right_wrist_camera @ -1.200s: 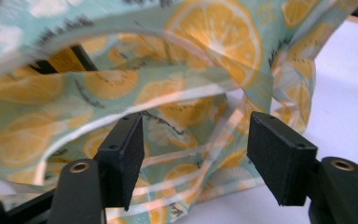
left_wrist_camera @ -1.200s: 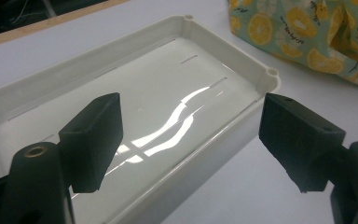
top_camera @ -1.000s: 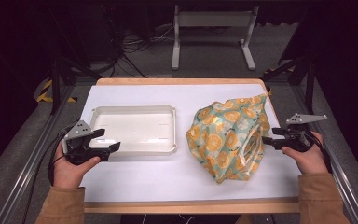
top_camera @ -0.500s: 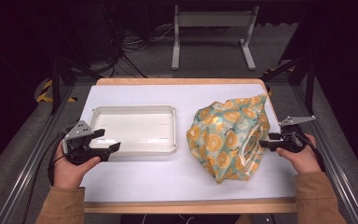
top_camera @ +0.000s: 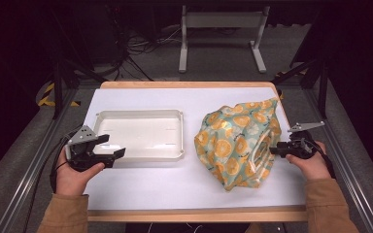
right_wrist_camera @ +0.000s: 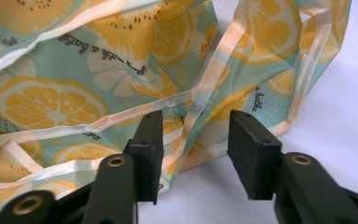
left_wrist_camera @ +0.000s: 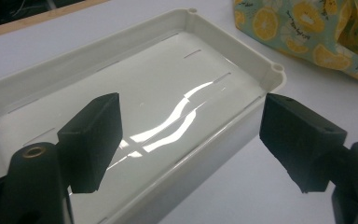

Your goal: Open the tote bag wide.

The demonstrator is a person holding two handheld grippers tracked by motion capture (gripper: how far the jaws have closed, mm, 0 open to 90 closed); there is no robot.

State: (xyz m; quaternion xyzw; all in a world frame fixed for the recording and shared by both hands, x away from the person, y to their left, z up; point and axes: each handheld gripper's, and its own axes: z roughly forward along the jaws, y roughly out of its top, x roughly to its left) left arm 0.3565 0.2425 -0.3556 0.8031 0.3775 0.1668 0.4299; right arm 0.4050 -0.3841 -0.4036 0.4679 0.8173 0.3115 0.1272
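likely the orange-print bag, at 3 o'clock on the counter, is soft, light, slippery; grab its pale strap between the released right claw. left claw spread over the tray.

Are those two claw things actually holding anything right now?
Nothing. The left gripper is open over the white plastic tray; the right gripper is open around a strap of the lemon-print bag.

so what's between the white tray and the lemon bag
Nothing: in the high view a bare strip of white table separates the tray from the bag.
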